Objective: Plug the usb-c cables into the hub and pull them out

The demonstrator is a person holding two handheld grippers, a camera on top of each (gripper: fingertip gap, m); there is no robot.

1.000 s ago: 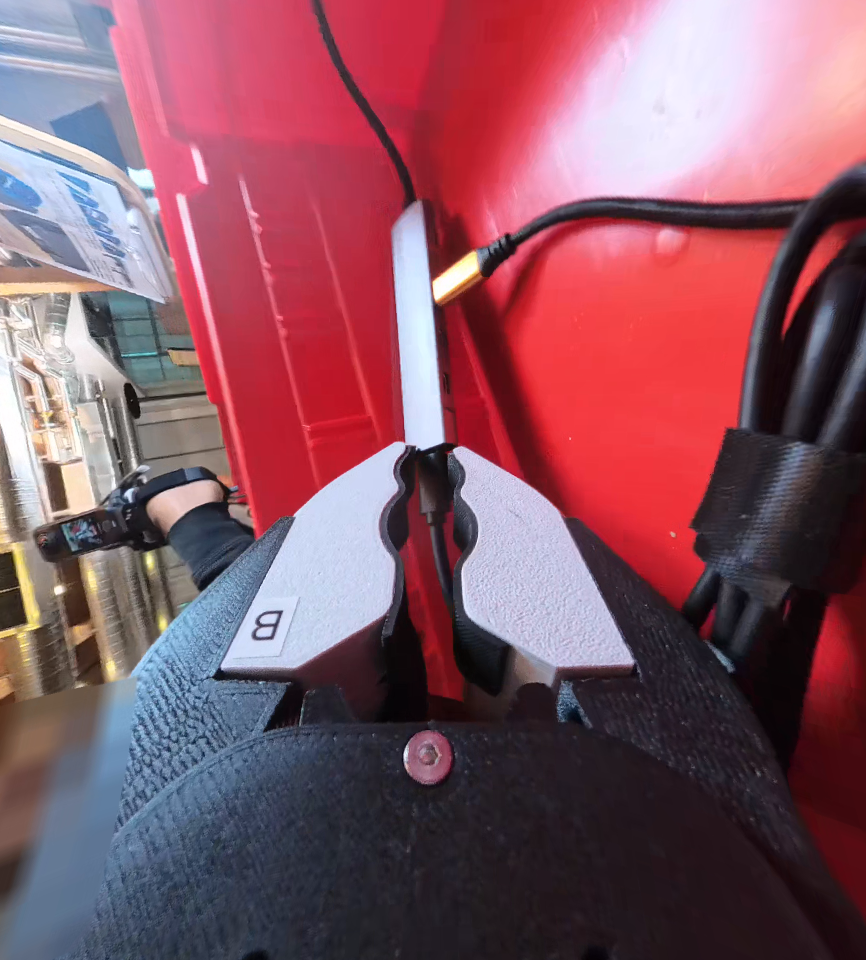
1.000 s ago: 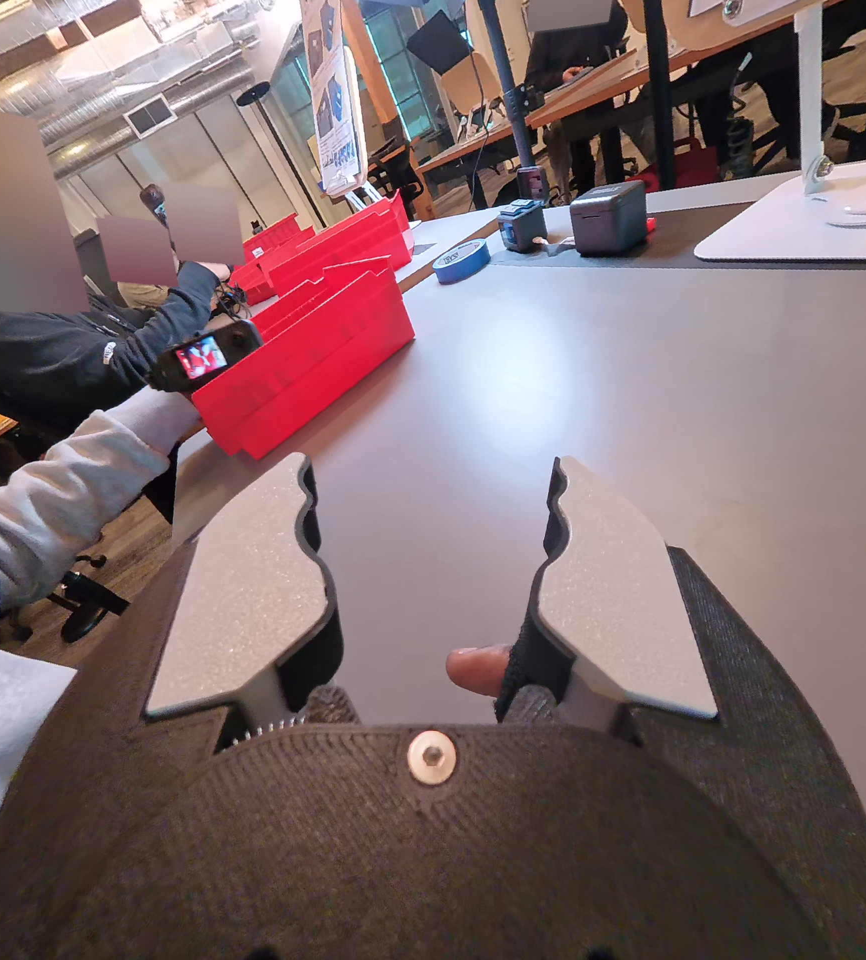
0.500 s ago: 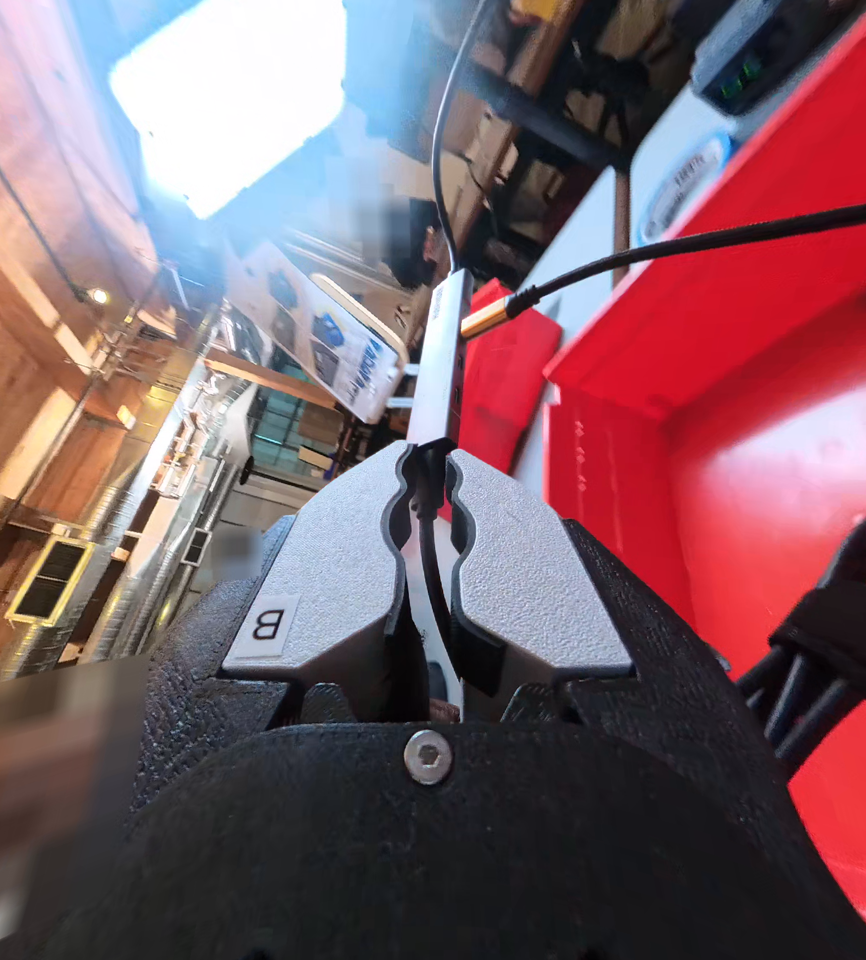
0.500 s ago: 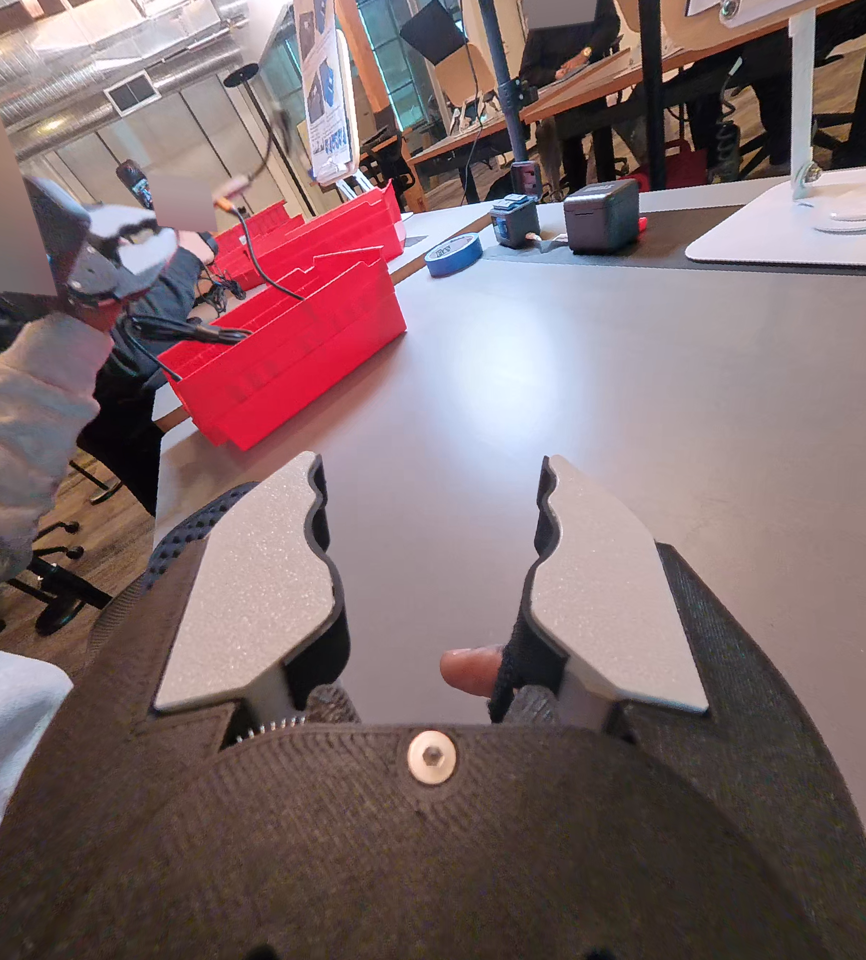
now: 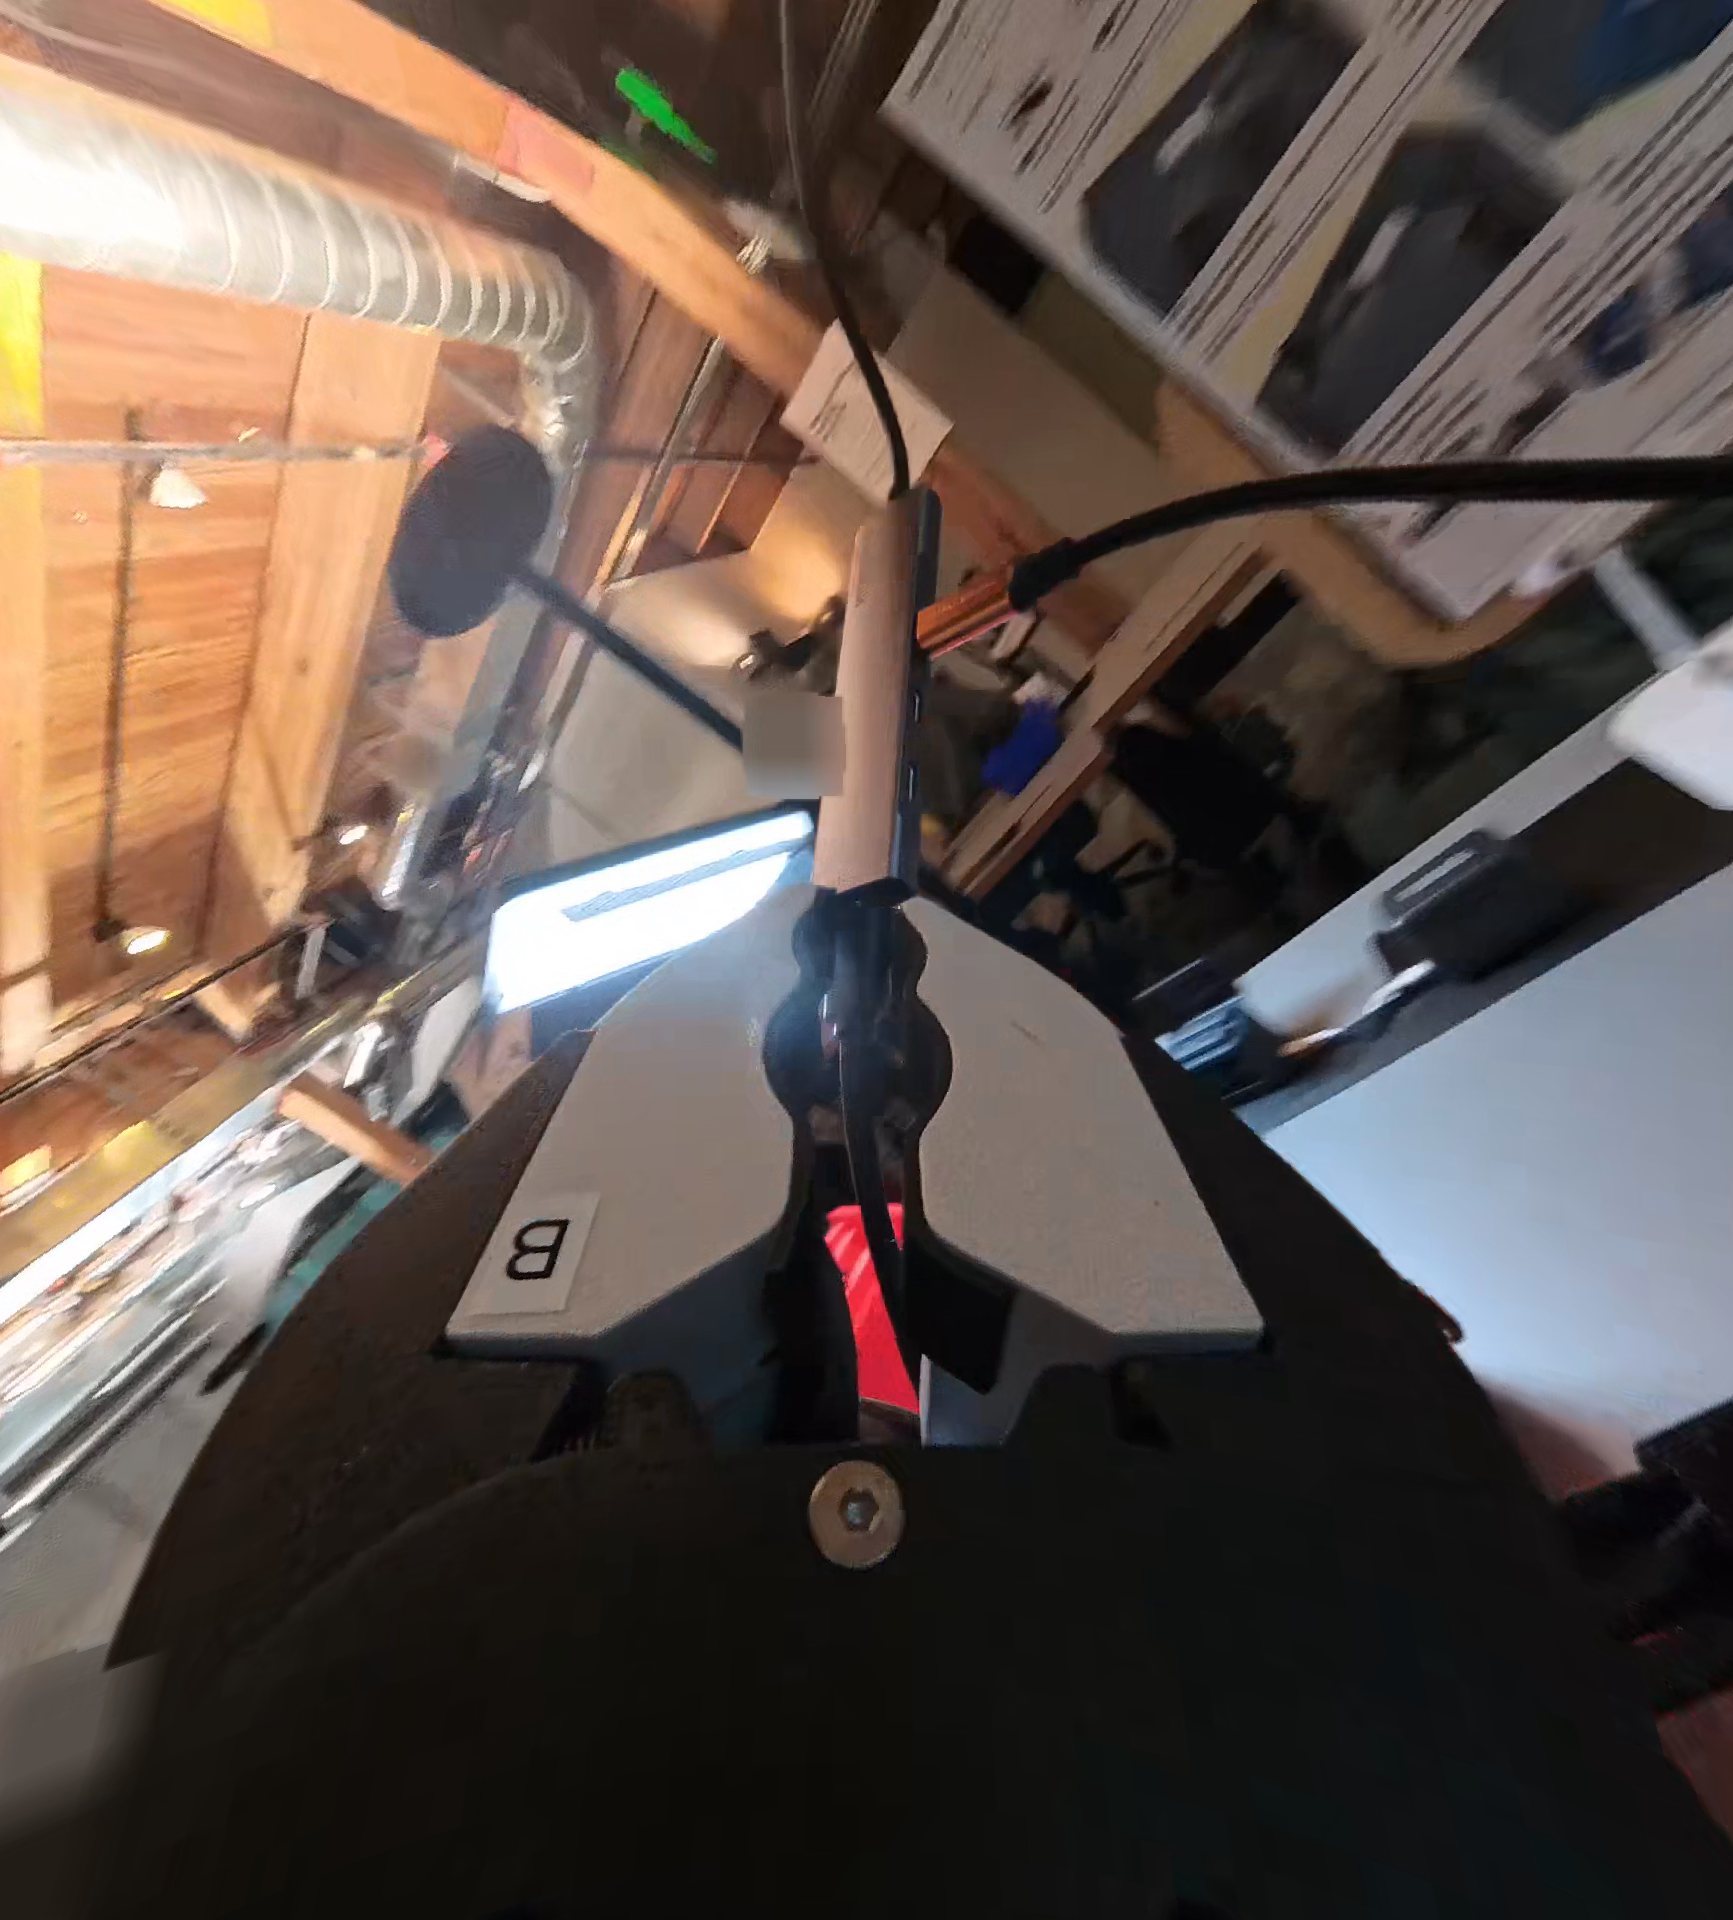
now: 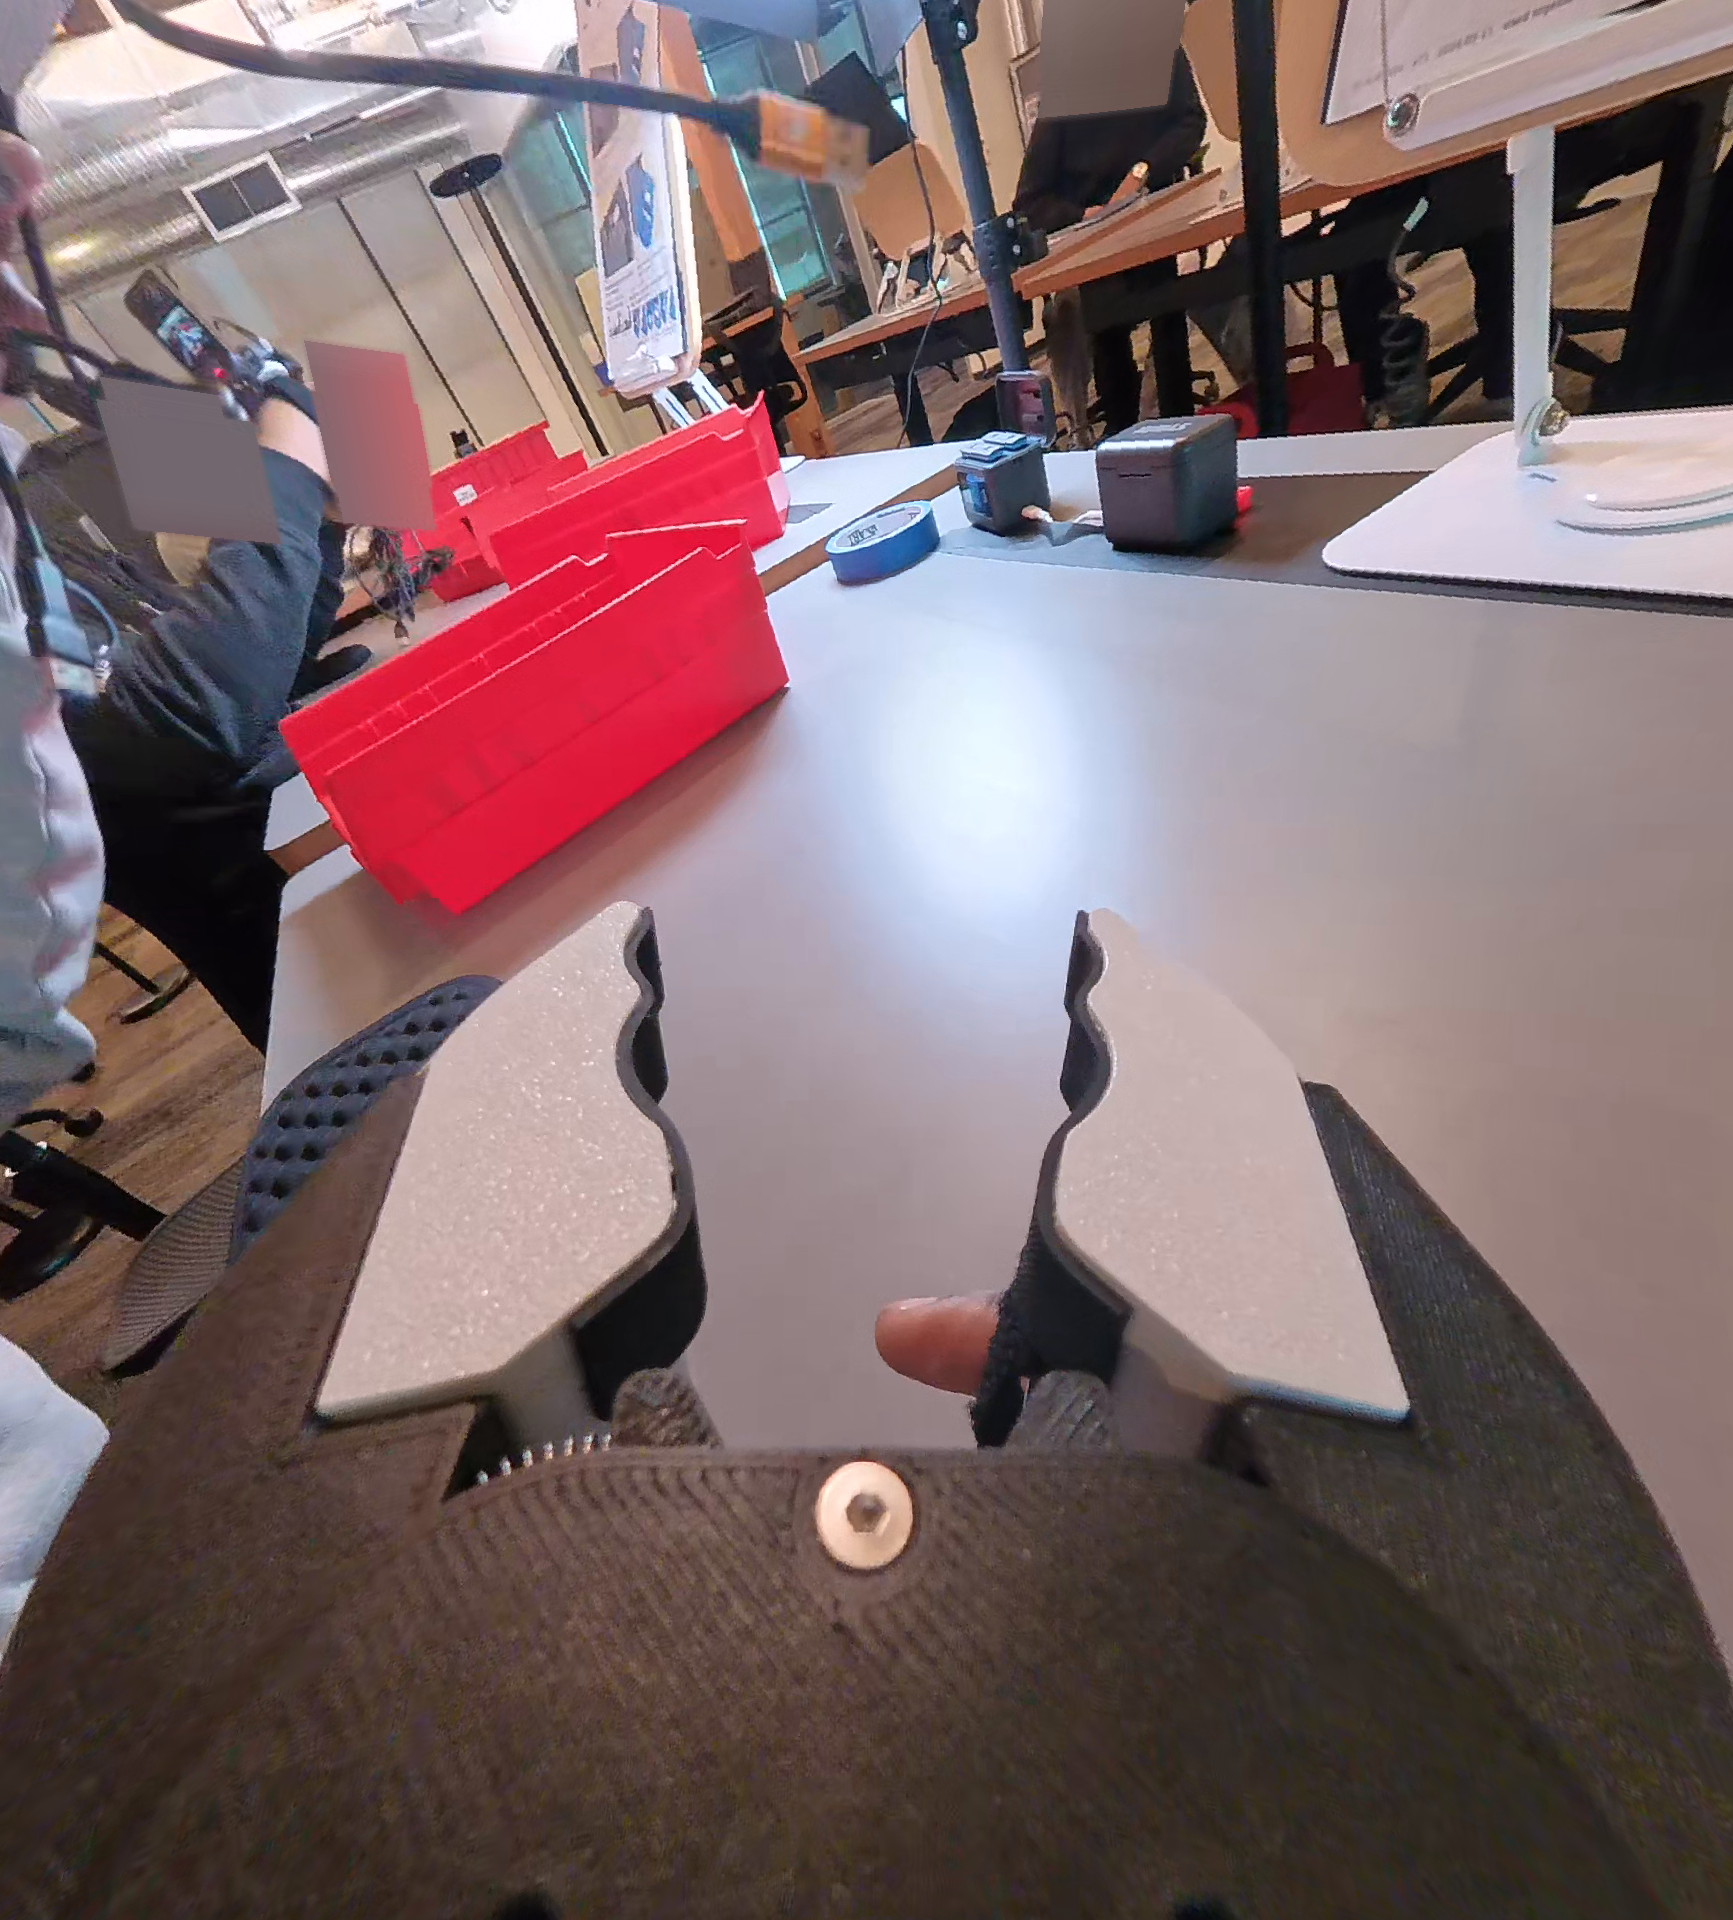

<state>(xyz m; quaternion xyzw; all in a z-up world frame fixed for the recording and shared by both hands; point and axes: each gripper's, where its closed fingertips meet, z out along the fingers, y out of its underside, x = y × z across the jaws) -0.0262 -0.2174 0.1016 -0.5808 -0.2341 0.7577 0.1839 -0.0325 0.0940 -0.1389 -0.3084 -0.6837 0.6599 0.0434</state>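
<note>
My left gripper (image 5: 867, 904) is shut on the near end of a slim silver hub (image 5: 877, 686) and holds it up in the air, pointing away from me. A black cable with a copper-orange plug (image 5: 971, 611) is plugged into the hub's right side. Another thin black cable (image 5: 857, 343) leaves the hub's far end. My right gripper (image 6: 862, 925) is open and empty, low over the grey table (image 6: 1309, 852). An orange plug on a black cable (image 6: 802, 133) hangs in the air at the top of the right wrist view.
Red bins (image 6: 550, 717) stand on the table's left part. A blue tape roll (image 6: 883, 540), two small dark boxes (image 6: 1165, 483) and a white stand base (image 6: 1620, 520) sit at the far edge. Another person (image 6: 207, 665) works at the left. My right fingertips sit around 40 centimeters from my left ones.
My left gripper has lifted the hub and its plugged cable out of the red bin and swung them up into the air. My right gripper has stayed open, nearly still.
</note>
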